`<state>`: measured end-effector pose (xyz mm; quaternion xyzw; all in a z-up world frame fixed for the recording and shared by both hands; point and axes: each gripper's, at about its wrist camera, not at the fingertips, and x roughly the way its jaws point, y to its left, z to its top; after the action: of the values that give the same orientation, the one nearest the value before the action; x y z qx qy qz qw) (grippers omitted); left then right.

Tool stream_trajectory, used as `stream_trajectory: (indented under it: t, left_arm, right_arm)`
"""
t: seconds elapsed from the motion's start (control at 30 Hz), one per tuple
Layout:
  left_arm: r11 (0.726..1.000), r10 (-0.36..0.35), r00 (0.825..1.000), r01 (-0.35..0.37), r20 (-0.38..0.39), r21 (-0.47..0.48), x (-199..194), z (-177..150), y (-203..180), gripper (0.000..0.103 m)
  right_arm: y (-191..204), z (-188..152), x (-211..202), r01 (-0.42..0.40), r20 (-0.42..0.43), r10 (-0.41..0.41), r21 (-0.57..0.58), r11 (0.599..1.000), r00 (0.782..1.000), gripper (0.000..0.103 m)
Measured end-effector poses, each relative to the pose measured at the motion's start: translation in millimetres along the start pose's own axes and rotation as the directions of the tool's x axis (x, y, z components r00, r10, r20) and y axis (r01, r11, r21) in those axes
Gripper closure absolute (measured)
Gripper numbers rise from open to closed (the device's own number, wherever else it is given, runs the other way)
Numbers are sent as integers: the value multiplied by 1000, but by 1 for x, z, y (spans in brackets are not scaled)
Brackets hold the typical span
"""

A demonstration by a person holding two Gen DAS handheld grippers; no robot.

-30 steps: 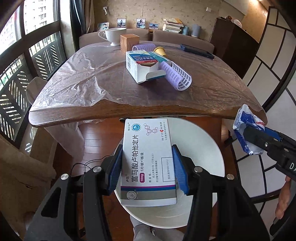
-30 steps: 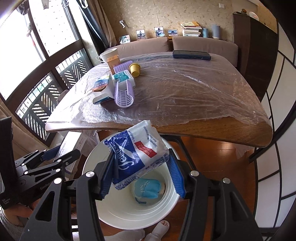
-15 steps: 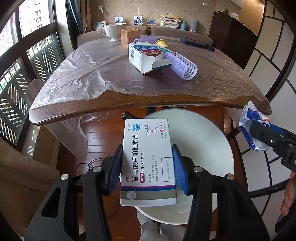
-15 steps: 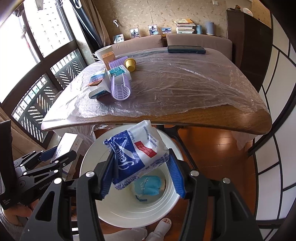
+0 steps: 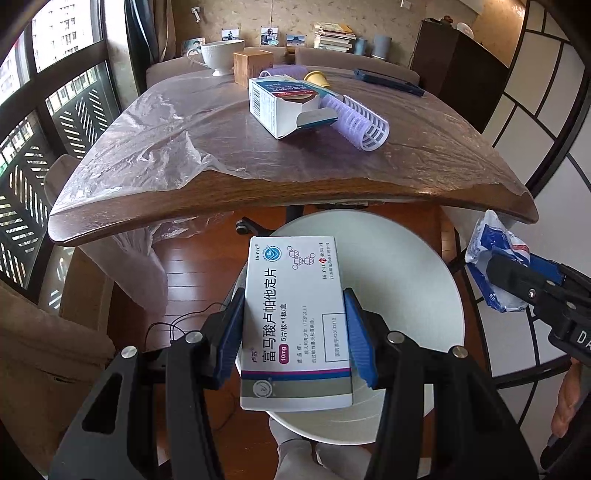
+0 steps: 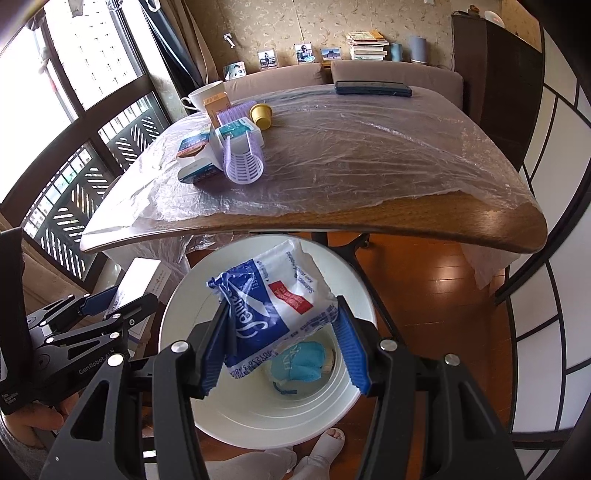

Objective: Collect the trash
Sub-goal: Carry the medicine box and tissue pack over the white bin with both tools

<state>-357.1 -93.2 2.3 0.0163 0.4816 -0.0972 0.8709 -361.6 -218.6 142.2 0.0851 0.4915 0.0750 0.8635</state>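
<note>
Over the white bin [image 6: 173, 306], left gripper [image 5: 293, 332] fingers grasp a medicine box [image 5: 295, 321], right gripper [image 6: 282, 343] fingers a blue-white packet [image 6: 273, 299].

A home, by the look of it a living or dining room. A wooden surface [image 6: 424, 221] under clear plastic film [image 6: 369, 147] stands on a glossy wood floor [image 6: 443, 280]. Behind it runs a cushioned bench [image 6: 399, 72] against patterned wallpaper [image 6: 288, 22], with small framed photos [image 6: 304, 52] and stacked books [image 6: 367, 46] (apartment blocks [image 6: 99, 48] show through the window).
</note>
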Motion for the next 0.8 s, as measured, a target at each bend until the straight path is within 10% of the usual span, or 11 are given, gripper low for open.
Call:
stream_trajectory:
  t: [0.8]
  left_arm:
    - [1000, -17, 995, 18, -95, 12, 33, -20, -6, 51]
  right_arm:
    - [4, -23, 40, 3, -103, -6, -24, 1000, 995, 50]
